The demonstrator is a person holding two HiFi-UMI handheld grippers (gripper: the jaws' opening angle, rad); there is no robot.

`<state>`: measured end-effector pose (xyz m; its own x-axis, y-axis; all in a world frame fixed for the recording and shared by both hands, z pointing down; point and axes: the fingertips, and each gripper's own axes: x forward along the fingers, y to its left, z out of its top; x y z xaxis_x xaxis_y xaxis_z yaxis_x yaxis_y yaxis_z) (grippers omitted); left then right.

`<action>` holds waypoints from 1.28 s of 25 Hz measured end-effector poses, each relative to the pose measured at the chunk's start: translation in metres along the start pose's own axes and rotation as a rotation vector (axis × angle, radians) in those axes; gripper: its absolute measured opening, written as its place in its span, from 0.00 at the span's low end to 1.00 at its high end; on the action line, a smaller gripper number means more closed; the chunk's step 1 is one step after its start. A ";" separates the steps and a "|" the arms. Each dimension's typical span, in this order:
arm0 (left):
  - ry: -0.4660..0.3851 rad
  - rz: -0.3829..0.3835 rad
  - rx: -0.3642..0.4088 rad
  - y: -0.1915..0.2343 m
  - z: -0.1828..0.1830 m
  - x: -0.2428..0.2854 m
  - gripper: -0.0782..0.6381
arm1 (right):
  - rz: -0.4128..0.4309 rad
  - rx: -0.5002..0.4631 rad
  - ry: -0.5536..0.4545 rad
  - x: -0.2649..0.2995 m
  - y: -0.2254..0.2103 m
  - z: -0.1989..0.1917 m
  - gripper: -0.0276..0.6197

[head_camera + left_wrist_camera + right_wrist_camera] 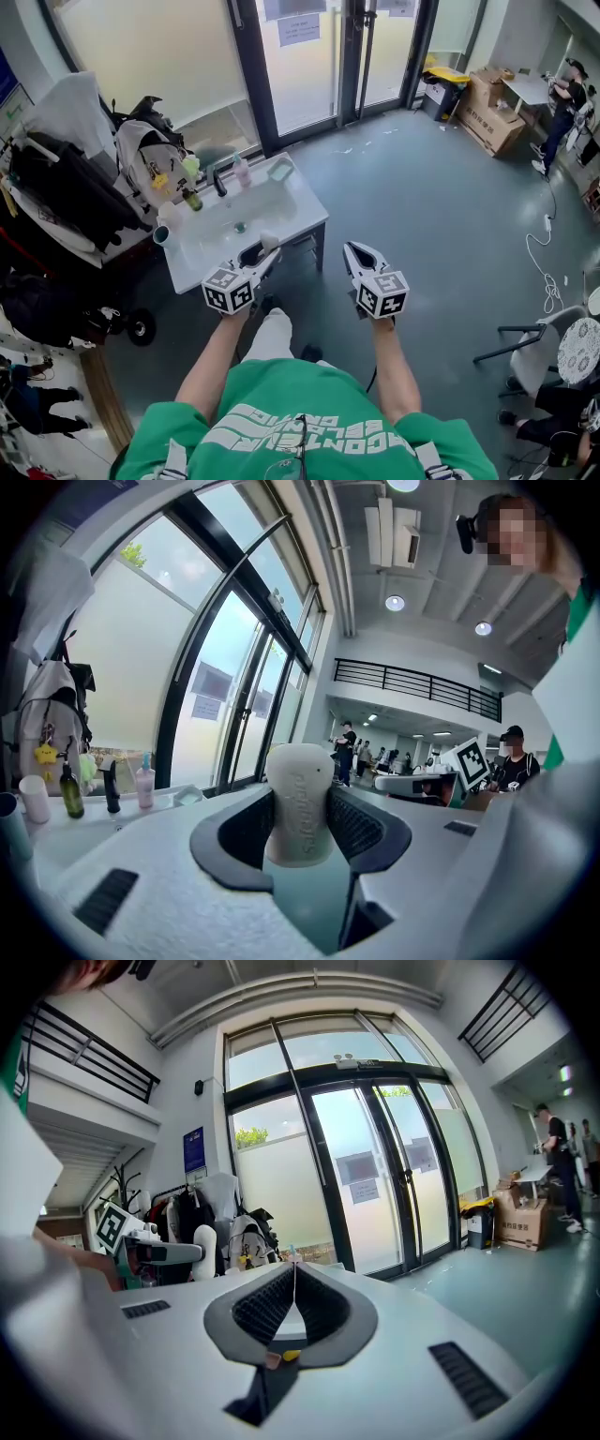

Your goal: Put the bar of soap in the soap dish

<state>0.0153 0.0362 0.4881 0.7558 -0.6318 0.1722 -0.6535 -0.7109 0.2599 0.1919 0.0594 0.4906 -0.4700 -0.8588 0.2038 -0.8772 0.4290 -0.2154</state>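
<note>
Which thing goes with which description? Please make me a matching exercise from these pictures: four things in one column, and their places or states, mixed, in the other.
1. bar of soap
2. right gripper
3. soap dish
4. pink bottle

A. on the sink's far right corner
B. shut, nothing between its fingers
C. held in the left gripper
D. next to the black tap

Pairs: 1-C, 2-B, 3-A, 4-D.
</note>
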 end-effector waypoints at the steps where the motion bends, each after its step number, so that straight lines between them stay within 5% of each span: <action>1: -0.004 0.000 -0.002 0.003 0.001 -0.001 0.36 | 0.002 -0.001 0.001 0.004 0.001 0.000 0.06; 32: 0.002 0.013 -0.066 0.165 0.031 0.098 0.36 | 0.045 -0.022 0.080 0.191 -0.043 0.032 0.06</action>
<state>-0.0198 -0.1523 0.5179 0.7473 -0.6402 0.1780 -0.6592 -0.6807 0.3195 0.1428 -0.1323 0.5081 -0.5146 -0.8137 0.2703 -0.8565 0.4735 -0.2052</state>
